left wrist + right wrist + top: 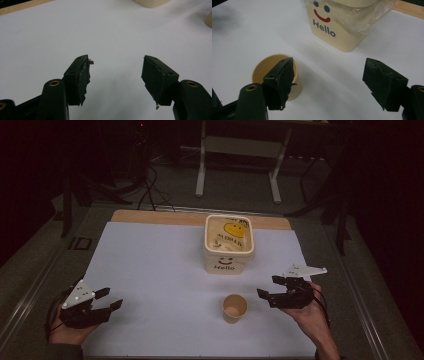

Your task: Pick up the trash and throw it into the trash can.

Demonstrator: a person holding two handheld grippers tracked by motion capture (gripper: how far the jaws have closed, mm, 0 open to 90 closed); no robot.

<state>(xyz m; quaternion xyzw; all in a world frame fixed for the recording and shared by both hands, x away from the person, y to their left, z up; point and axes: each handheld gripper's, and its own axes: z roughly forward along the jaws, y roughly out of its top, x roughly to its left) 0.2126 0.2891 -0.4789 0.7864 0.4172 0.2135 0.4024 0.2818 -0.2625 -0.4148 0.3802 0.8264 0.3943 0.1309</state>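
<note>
Sheet: white, covers the table under both grippers; bare wood strip at its far edge.
Tub: cream, upright, a smiley and "Hello" on its front, clear plastic liner inside (liner spills over the rim in the right gripper view); stands ahead of the right gripper, well apart from it.
Cup: small paper cup, upright, open mouth up; just beside the right gripper's jaws, on their left, not between them (nearer jaw overlaps its rim in the right gripper view, contact cannot be told).
Right gripper: released, jaws spread with only sheet between them, nothing held.
Left gripper: released, jaws wide over bare sheet, well apart from cup and tub.
</note>
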